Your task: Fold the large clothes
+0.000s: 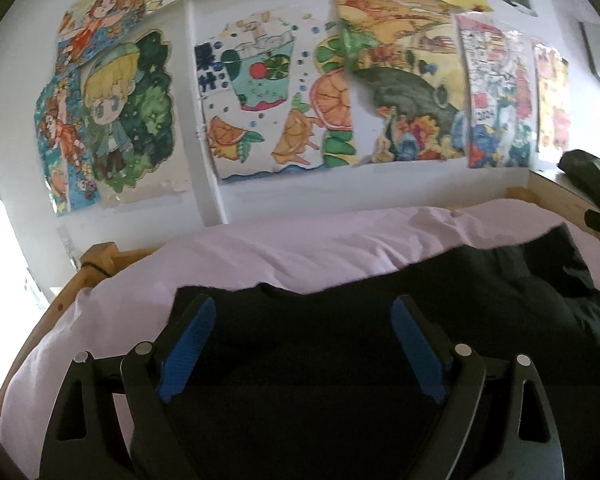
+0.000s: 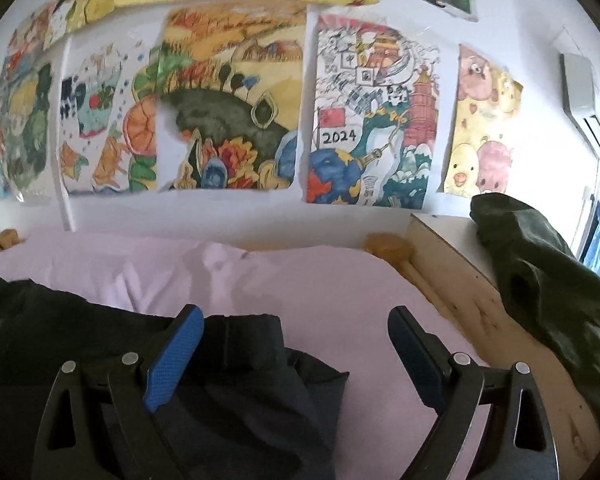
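Observation:
A large black garment (image 1: 340,344) lies spread on a bed with a pale pink sheet (image 1: 260,256). My left gripper (image 1: 303,304) is open just above the garment near its far left edge, with blue pads (image 1: 188,348) wide apart and empty. In the right wrist view the garment (image 2: 236,368) lies bunched at the left and below. My right gripper (image 2: 296,316) is open above the garment's right end, its left finger over the cloth and its right finger over the pink sheet (image 2: 340,288).
A white wall with several colourful drawings (image 2: 228,112) stands behind the bed. A wooden bed frame (image 2: 472,304) runs along the right, with a dark green garment (image 2: 548,280) piled on it. An air conditioner (image 2: 584,100) hangs high at the right.

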Tool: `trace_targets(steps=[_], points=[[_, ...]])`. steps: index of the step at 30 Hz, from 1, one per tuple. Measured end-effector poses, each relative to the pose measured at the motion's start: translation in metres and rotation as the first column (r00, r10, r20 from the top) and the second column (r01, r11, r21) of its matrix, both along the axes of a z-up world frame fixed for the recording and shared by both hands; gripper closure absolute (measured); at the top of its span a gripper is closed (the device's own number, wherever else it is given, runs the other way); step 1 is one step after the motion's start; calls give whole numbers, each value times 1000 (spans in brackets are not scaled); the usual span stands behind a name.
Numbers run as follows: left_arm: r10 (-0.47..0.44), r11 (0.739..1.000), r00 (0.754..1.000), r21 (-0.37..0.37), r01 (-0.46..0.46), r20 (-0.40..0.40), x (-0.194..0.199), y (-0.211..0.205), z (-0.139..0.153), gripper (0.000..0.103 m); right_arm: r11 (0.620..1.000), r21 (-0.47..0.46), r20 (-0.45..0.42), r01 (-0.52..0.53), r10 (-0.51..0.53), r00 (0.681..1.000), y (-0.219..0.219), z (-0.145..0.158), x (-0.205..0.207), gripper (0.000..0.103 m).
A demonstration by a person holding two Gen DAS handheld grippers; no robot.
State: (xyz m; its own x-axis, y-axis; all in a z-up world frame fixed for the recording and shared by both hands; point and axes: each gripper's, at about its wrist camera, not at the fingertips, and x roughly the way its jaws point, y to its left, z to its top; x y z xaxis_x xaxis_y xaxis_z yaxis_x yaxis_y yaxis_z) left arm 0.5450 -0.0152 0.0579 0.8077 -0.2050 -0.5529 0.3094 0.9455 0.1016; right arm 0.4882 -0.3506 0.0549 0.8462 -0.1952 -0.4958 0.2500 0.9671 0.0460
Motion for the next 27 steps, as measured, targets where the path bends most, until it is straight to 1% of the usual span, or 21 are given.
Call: trace_targets(steps=[2, 4, 5, 6, 7, 8, 9, 10, 11, 12, 13, 15, 18, 21, 24, 27], points=[[-19, 1000, 1000, -10, 19, -10, -7, 1, -3, 16, 997, 20, 5, -69, 69, 998, 9, -5, -12, 9], [-43, 999, 999, -27, 43, -11, -17, 3, -5, 16, 985, 40, 8, -165, 165, 986, 22, -12, -26, 9], [-69, 997, 998, -43, 68, -4, -25, 6, -7, 16, 977, 43, 12, -207, 207, 978, 28, -14, -33, 9], [-96, 994, 995, -52, 96, 3, -33, 7, -9, 16, 964, 37, 12, -263, 263, 965, 38, -19, -41, 9], [-118, 992, 993, -53, 119, 8, -39, 7, -11, 16, 955, 27, 13, -297, 296, 955, 44, -21, -46, 9], [-155, 987, 988, -51, 155, 10, -46, 6, -15, 14, 938, 9, 12, -347, 347, 938, 53, -25, -53, 7], [-185, 982, 983, -45, 185, 6, -50, 4, -19, 13, 920, -7, 3, -393, 393, 920, 61, -29, -57, 7], [-229, 973, 973, -33, 229, -10, -54, -2, -26, 11, 909, -11, -9, -417, 417, 909, 66, -32, -57, 7], [-246, 969, 969, -19, 246, -19, -54, -6, -31, 11, 899, -19, -43, -437, 436, 899, 72, -39, -53, 7], [-249, 968, 968, -1, 249, -20, -54, -10, -35, 11, 902, -20, -63, -431, 429, 901, 75, -44, -49, 7], [-249, 968, 968, 13, 250, -20, -51, -16, -39, 11, 902, 3, -68, -432, 431, 900, 75, -49, -43, 7], [-248, 969, 969, 8, 248, -25, -41, -23, -40, 11, 898, 74, -76, -434, 439, 895, 72, -57, -28, 7], [-220, 975, 975, 12, 220, -26, -25, -29, -40, 8, 905, 136, -81, -404, 417, 905, 66, -60, -6, 7], [-214, 977, 976, 18, 215, -31, -9, -36, -44, 8, 900, 166, -102, -403, 423, 901, 67, -62, 18, 6], [-221, 975, 974, 7, 221, -60, 10, -39, -53, 7, 897, 203, -123, -393, 421, 899, 63, -69, 39, 3], [-199, 980, 975, -8, 199, -94, 29, -38, -58, 3, 911, 209, -135, -355, 386, 913, 54, -71, 58, 2]])
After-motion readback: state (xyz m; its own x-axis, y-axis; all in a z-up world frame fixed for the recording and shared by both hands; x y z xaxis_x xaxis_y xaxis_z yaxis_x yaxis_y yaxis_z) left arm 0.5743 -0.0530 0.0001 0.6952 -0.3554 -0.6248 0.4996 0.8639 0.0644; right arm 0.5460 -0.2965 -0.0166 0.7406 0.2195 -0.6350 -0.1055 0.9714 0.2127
